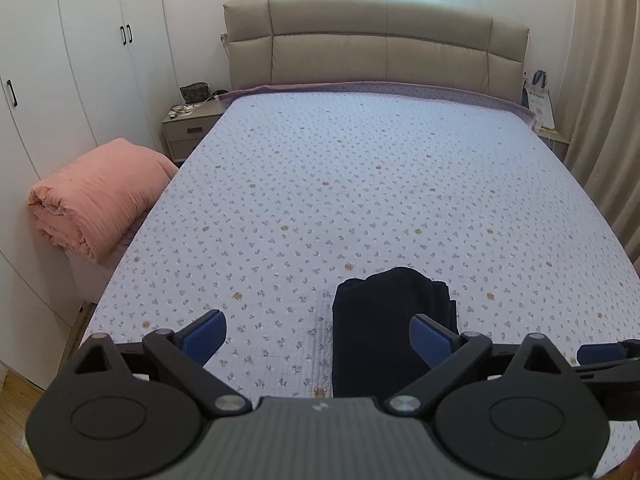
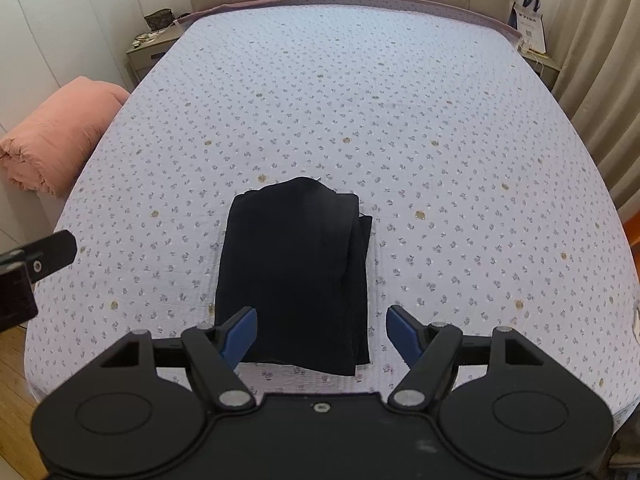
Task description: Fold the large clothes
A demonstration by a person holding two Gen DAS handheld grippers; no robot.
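You hold both tongs above the near end of the bed (image 2: 400, 100), and neither one grips anything: the left gripper (image 1: 318, 334) has its jaws spread wide, and the right gripper (image 2: 321, 330) too. The dark garment (image 2: 296, 272) lies already folded into a compact stack on the flowered sheet, directly before the right gripper. I think the folding is nearly complete, so hands stay free.
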